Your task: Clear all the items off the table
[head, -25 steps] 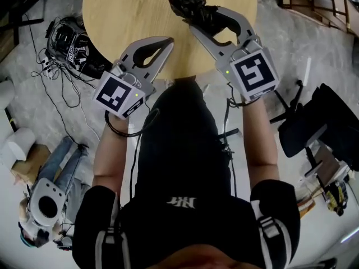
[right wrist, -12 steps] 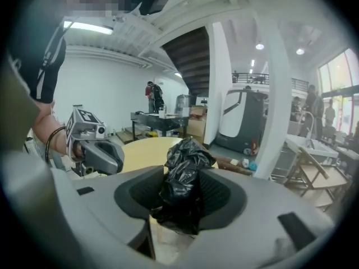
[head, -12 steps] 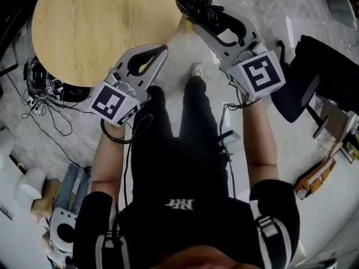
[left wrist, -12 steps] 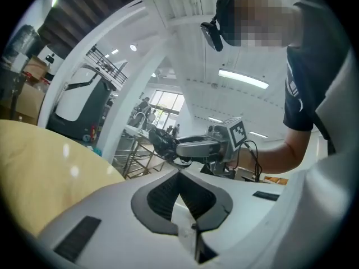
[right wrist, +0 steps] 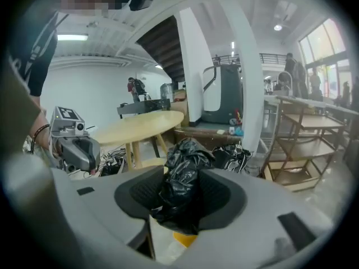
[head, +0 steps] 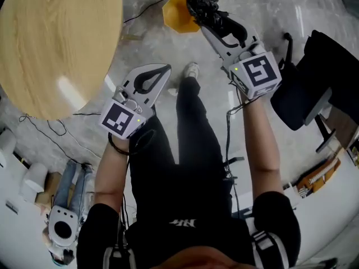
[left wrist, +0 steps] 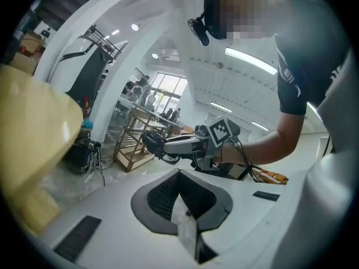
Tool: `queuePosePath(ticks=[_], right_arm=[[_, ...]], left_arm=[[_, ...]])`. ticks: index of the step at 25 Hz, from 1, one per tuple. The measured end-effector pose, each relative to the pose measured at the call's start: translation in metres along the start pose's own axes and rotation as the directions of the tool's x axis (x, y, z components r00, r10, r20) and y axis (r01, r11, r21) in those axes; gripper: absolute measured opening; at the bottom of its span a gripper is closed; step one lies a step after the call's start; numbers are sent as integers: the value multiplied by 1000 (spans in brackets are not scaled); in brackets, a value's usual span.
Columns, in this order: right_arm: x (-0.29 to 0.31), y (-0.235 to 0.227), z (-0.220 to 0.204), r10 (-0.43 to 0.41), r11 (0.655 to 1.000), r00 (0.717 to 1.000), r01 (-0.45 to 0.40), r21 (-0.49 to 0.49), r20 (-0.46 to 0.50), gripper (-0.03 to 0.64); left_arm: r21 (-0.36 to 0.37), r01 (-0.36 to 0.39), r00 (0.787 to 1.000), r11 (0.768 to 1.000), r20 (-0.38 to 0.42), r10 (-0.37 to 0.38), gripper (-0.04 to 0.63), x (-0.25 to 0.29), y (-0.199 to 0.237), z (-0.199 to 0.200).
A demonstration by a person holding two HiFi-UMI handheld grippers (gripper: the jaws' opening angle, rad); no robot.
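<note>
You've swung away from the table (head: 56,43); your right gripper (head: 208,20), clamped on the black bag (head: 200,4), seems barely over the yellow bin (head: 176,15). Your left gripper (head: 166,68) is closed and empty. Release early and the bag misses.

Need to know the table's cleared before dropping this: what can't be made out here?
- Table: the head view's frame edges cut part of it off; the right gripper view shows its top nearly edge-on.
- Yellow bin: the bag in the right gripper hides part of it in the head and right gripper views; its contents can't be told.
</note>
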State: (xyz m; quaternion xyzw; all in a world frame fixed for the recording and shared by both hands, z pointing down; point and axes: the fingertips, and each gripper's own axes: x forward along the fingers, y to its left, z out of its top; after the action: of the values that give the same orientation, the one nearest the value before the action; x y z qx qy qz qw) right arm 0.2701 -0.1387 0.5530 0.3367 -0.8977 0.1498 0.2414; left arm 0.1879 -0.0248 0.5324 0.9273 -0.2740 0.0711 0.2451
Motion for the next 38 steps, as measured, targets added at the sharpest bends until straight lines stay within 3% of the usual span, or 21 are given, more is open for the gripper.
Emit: queuePosePath(ticks=[3, 9, 20, 27, 30, 32, 38], right_arm=[[24, -18, -47, 37, 999, 999, -37, -18, -3, 192], [76, -45, -146, 72, 997, 996, -72, -11, -54, 192], [178, -49, -270, 123, 992, 980, -124, 9, -156, 193], [201, -60, -311, 105, 994, 974, -98, 42, -203, 204], [206, -63, -318, 96, 995, 972, -85, 57, -216, 244], [202, -62, -314, 95, 994, 973, -82, 69, -210, 293], [153, -49, -259, 77, 994, 981, -61, 96, -177, 299]], left_arm=[[-41, -44, 999, 998, -28, 42, 14, 29, 23, -44], [-42, -98, 995, 994, -35, 96, 13, 85, 78, -110], [-64, -65, 994, 996, -97, 58, 13, 120, 127, -204], [-69, -50, 991, 996, -130, 41, 12, 122, 136, -230], [-78, -35, 991, 996, -131, 24, 13, 124, 132, -229], [-82, -21, 991, 996, -134, 10, 13, 124, 125, -224], [-94, 39, 992, 995, -113, -49, 13, 107, 83, -169]])
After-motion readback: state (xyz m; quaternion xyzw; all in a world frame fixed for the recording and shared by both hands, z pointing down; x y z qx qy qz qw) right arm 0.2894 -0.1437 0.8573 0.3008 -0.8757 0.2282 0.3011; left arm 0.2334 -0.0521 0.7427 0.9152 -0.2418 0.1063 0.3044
